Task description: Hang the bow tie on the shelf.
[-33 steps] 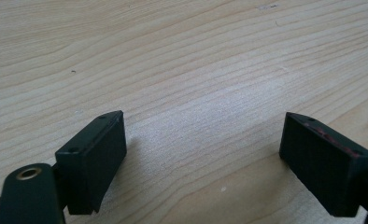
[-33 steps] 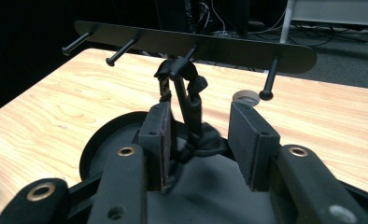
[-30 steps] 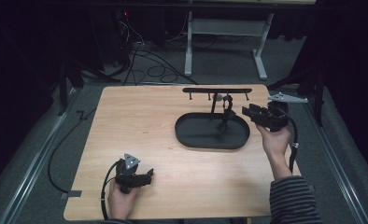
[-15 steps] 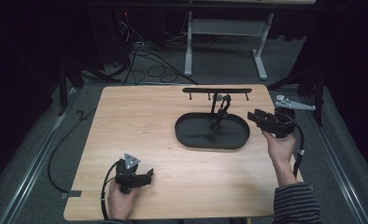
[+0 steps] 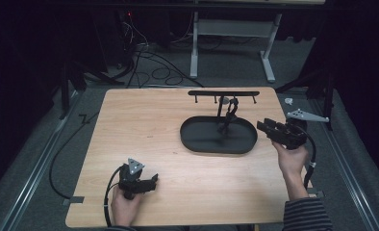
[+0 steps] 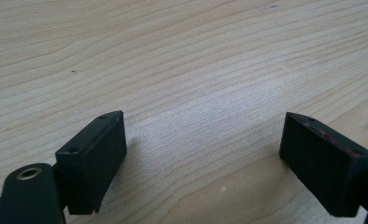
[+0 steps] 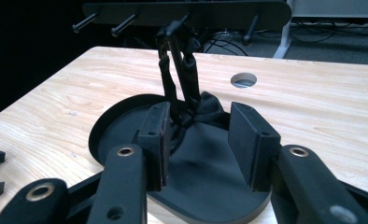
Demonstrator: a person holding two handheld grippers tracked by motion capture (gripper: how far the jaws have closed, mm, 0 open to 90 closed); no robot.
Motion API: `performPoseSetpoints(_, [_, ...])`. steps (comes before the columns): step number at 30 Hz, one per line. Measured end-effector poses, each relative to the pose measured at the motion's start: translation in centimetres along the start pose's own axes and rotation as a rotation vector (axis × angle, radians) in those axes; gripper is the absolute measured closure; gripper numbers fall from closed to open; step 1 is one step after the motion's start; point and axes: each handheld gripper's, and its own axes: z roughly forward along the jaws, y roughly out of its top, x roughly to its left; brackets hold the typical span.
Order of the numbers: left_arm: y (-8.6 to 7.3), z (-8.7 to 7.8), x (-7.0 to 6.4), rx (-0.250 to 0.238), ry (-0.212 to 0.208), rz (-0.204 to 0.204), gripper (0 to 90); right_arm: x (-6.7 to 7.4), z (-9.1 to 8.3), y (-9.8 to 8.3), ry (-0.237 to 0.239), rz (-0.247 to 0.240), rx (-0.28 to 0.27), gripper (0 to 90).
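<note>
High view: right gripper point(image 5: 267, 127), jaws half open and empty, faces black fabric strap point(image 5: 229, 117) hanging from stand into black oval tray point(image 5: 189, 139), likely lining up a grasp; left gripper point(image 5: 149, 182) parked wide on wooden table point(image 5: 144, 120).

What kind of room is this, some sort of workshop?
Probably a lab or recording studio set up for handling trials: a bare wooden table in a dark-curtained space, loose cables on grey carpet, and a person holding a left gripper and right gripper.
</note>
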Motion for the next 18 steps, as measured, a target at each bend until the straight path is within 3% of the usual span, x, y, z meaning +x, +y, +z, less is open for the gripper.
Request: performPoseSetpoints(18, [0.0,0.0,0.0,0.0,0.0,0.0,15.2,0.1,-1.2,-1.8,0.018,0.003,-0.007,60.6])
